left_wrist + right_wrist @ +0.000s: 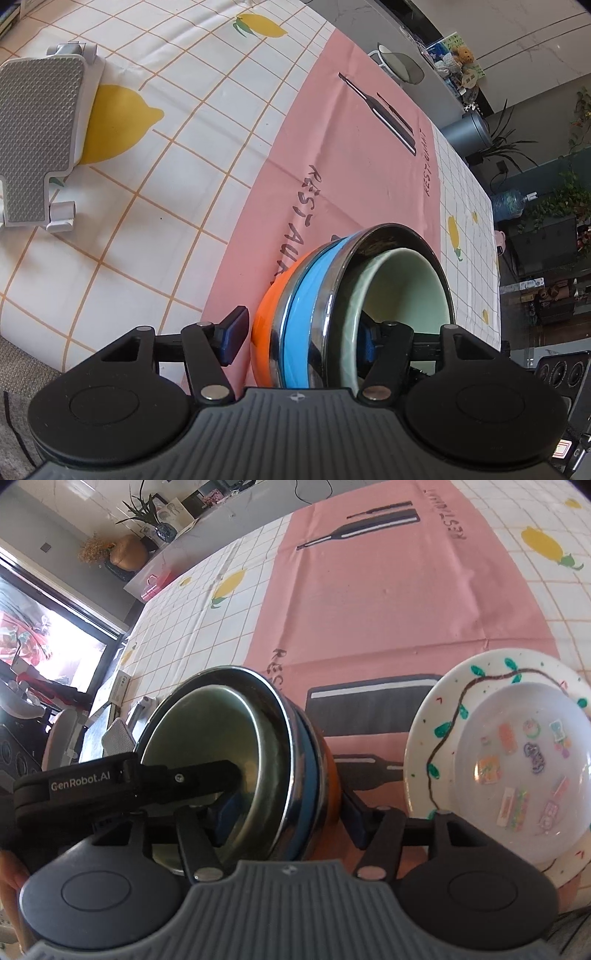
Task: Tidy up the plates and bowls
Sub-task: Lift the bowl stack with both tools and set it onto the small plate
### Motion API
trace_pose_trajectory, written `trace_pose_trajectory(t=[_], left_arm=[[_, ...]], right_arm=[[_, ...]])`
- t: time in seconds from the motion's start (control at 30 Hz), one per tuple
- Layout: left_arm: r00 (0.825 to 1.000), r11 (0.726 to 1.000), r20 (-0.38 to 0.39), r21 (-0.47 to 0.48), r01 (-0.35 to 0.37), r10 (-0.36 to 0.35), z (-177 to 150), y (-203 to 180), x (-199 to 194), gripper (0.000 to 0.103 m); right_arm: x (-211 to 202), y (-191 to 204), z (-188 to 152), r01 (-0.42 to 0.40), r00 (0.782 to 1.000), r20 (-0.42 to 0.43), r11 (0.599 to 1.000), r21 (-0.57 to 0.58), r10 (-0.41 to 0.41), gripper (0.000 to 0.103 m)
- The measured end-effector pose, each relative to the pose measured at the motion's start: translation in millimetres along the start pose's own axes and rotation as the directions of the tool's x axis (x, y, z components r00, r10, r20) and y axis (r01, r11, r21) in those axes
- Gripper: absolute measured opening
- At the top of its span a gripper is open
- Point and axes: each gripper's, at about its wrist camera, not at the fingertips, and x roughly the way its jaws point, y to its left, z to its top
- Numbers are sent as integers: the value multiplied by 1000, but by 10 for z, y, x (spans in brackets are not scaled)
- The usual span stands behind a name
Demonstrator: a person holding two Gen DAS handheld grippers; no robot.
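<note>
A stack of nested bowls (314, 306) stands on the pink placemat (332, 155): orange at the bottom, then blue, a steel one and a pale green one inside. My left gripper (301, 338) straddles the stack's rim, one finger outside by the orange bowl and one inside the green bowl, with a gap on the outer side. My right gripper (286, 821) straddles the same stack (258, 760) from the opposite side, also wide. A white plate with a painted vine (447, 716) holds a clear sticker-covered bowl (524, 771) at the right.
A grey textured pad on a white stand (37, 140) sits on the lemon-print tablecloth (177, 122) to the left. The table's far edge borders a counter with plants and a water bottle (509, 203).
</note>
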Motion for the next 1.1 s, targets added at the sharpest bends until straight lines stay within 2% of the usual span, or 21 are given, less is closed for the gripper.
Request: trace_pose_trajectory(t=[0.03,0.1,0.23,0.4,0.6,0.73,0.83,0.97,1.1], left_arm=[[1000,1000,5,-8,6,-6,-1,4,3,64],[1000,999,11,-38,16,-16,-5,18,-4,63],[1000,999,-5,-31,23,-23,-24,0,-12,63],[999,999,33,22,32,-32,-59,-173,-118,63],[995,992,66,108,69,-76,-82,-624,-181,63],[992,974,33,196,111,-120,-103,-1034,-22,63],[989,952,-40,269,146,-140,-116,-1284,207,63],[984,942,-107,293,165,-140,-173,-1424,471,63],[975,943,-167,277,186,-143,-195,-1413,697,63]], right_arm=[[21,-11,-8,-15,1000,-3,1000,11,15,64],[12,-28,-28,-24,1000,20,999,22,23,60],[-54,-115,-50,-44,997,59,997,64,41,53],[-196,-95,-46,-42,994,105,998,48,37,52],[-611,-151,-4,-55,981,190,997,63,42,51],[-983,-359,-5,-36,968,250,993,111,7,51],[-1213,-602,-27,-26,960,279,988,150,-17,51],[-1353,-890,-78,-10,958,282,978,210,-51,51],[-1342,-1074,-97,18,963,257,972,234,-80,50]])
